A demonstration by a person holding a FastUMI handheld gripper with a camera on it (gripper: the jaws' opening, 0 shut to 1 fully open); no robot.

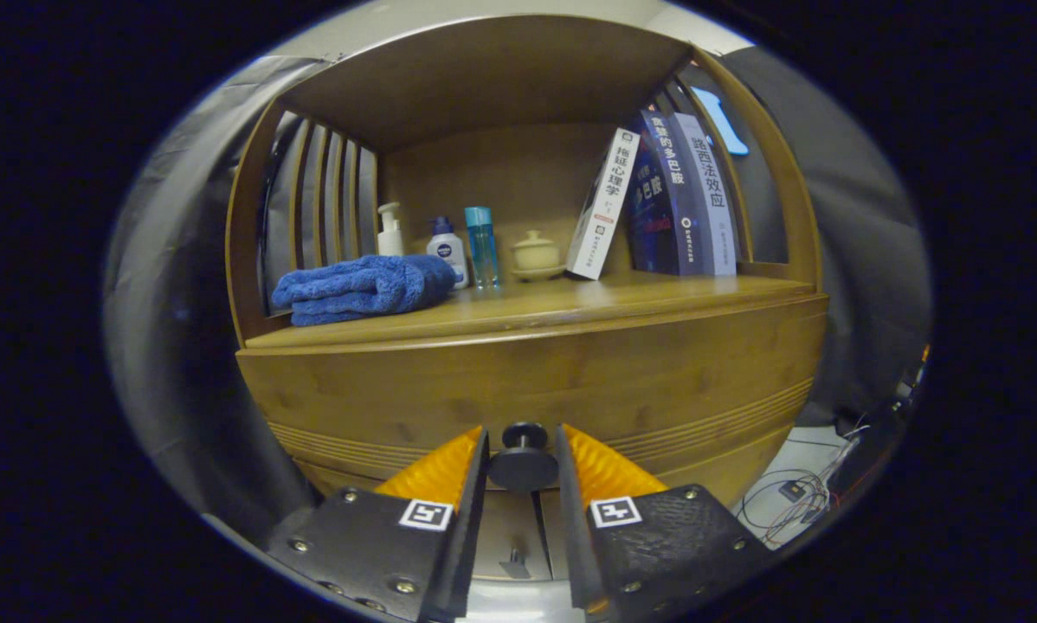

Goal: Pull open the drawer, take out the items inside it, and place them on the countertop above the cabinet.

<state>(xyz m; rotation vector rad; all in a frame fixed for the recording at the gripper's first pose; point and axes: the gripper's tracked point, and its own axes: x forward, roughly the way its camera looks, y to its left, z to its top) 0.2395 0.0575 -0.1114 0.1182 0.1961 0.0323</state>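
The claw point(523, 459) sits narrowed around the drawer point(536, 381) knob point(523, 460), fingers flanking it closely, placed for pulling the closed drawer open below the worktop point(570, 303).

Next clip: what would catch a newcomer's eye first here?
The round black drawer knob sits between the gripper fingers, which flank it closely; whether they press on it is unclear. Above, on the wooden cabinet's countertop, a folded blue towel lies left of small bottles, with leaning books at the far right.
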